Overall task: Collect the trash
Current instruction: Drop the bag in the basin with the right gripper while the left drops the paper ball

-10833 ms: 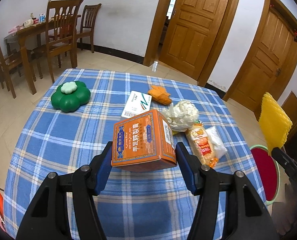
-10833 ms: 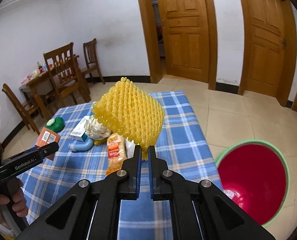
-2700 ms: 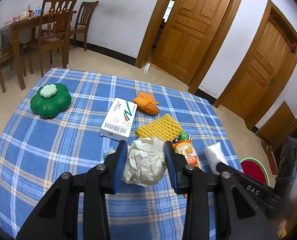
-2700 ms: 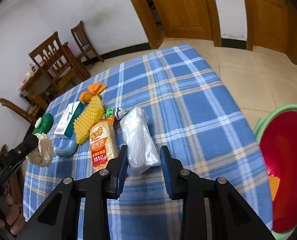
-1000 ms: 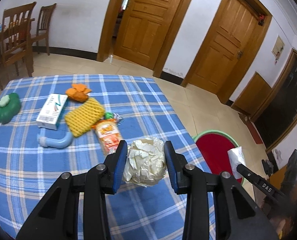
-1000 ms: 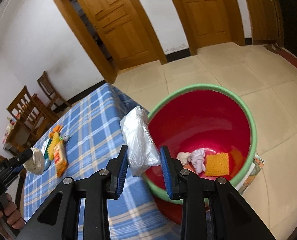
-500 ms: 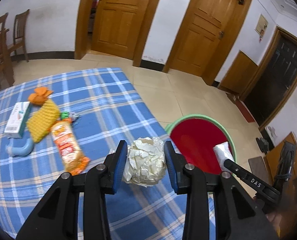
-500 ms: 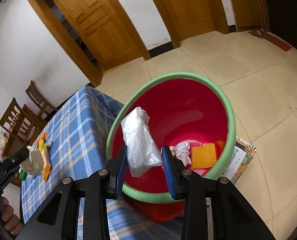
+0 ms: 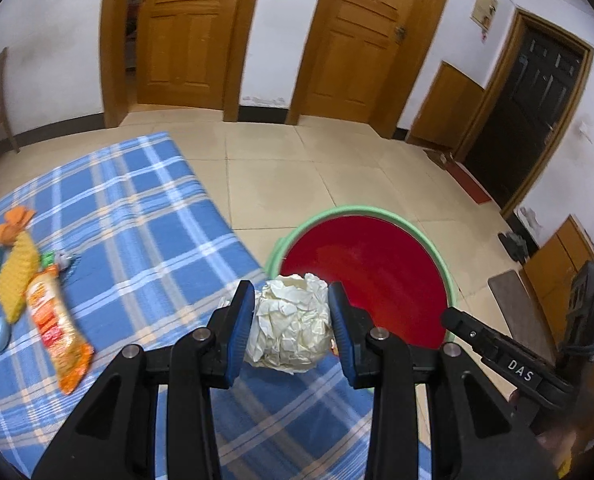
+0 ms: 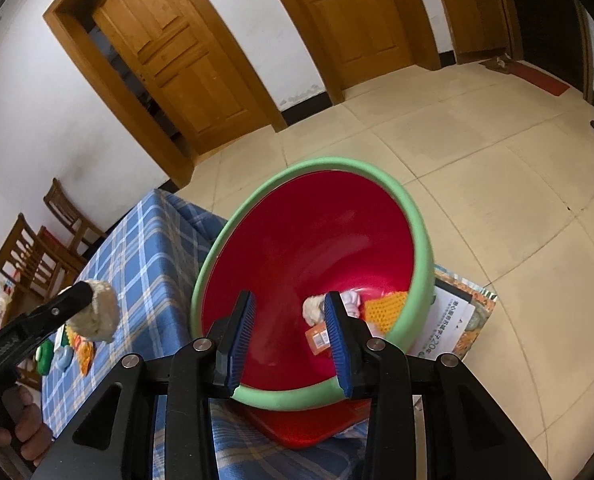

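1. Several scraps lie in the red bin (image 10: 317,248): white wads, yellow foam net (image 10: 385,308), an orange packet.
2. Left gripper (image 9: 291,322) clamps the crumpled paper ball (image 9: 289,322), roundish, at the tabletop (image 9: 137,208) edge beside the bin.
3. Right gripper (image 10: 291,336) jaws stand apart, empty, over the bin.
4. Only the right view shows the bin's contents.

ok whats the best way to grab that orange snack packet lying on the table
Grip the snack packet across its narrow width near the middle, coming down from above. It lies flat and long on the tablecloth, with the yellow foam net close beside its upper end, so the lower half is freer.
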Available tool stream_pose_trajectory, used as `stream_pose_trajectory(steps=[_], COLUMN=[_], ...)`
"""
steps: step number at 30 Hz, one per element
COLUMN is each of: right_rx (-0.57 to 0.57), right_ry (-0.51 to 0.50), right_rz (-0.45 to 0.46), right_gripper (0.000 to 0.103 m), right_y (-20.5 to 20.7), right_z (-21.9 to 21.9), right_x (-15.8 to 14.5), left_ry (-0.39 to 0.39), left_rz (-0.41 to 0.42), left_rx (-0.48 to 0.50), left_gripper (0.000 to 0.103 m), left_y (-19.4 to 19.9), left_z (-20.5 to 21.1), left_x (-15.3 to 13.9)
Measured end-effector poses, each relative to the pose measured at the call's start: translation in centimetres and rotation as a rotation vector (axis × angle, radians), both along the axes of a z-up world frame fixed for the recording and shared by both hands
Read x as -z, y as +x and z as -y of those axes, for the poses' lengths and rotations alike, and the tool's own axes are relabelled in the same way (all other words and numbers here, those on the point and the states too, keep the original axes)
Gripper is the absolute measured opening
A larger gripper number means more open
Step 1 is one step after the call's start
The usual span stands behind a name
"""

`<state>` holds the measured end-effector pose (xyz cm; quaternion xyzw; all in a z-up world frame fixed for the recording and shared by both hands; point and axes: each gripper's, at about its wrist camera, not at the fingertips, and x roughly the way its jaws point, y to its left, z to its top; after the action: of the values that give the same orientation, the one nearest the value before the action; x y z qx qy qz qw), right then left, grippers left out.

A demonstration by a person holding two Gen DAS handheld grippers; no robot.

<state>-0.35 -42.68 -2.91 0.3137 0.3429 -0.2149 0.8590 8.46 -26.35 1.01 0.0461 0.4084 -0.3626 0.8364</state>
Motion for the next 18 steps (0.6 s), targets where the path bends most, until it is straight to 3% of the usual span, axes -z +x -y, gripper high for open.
stream_pose_trajectory(steps=[9, 14, 18], right_rx=[0.036, 0.041, 0.043], right_ry=[0.021, 0.028, 0.03], right_rz=[0.004, 0.007, 0.008], right_gripper=[0.037, 0.037, 0.037], right_y=[-1.1, -1.3, -1.3], right_z=[1.0, 1.2, 1.2], right_x=[0.4, 0.5, 0.5], left_ry=[0.019, -0.018, -0.027], left_rz=[-0.025, -0.031, -0.017], left_rx=[0.095, 0.112, 0.104], left_gripper=[0.038, 0.054, 0.059], left_y=[-0.9, -1.5, -1.7], left_z=[3.8, 4.4, 4.0], left_x=[1.4, 1.2, 0.7])
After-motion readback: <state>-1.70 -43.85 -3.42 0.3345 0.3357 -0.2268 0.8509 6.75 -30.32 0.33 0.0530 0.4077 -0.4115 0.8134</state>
